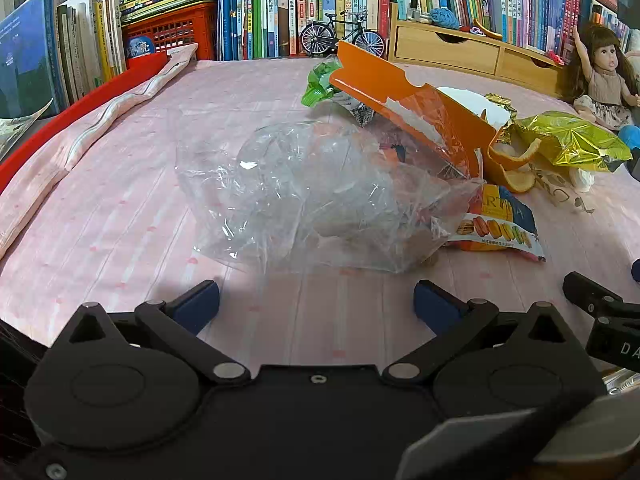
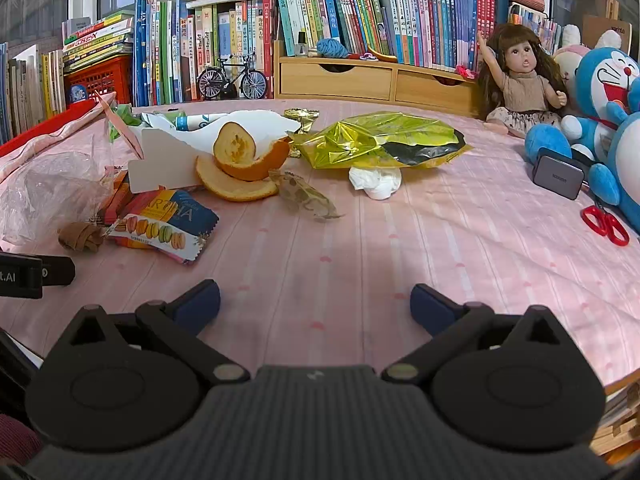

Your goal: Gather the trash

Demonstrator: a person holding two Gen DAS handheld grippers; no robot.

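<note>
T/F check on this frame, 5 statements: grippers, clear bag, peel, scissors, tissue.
1. Both the left gripper and the right gripper are open and empty. True.
2. The clear plastic bag lies in front of the left gripper. True.
3. The orange peel sits inside the wooden drawer unit. False: it lies on the pink tablecloth.
4. The red scissors are held by the right gripper. False: they lie beside the blue plush toy.
5. The crumpled white tissue sits partly under the yellow-green wrapper. True.
</note>
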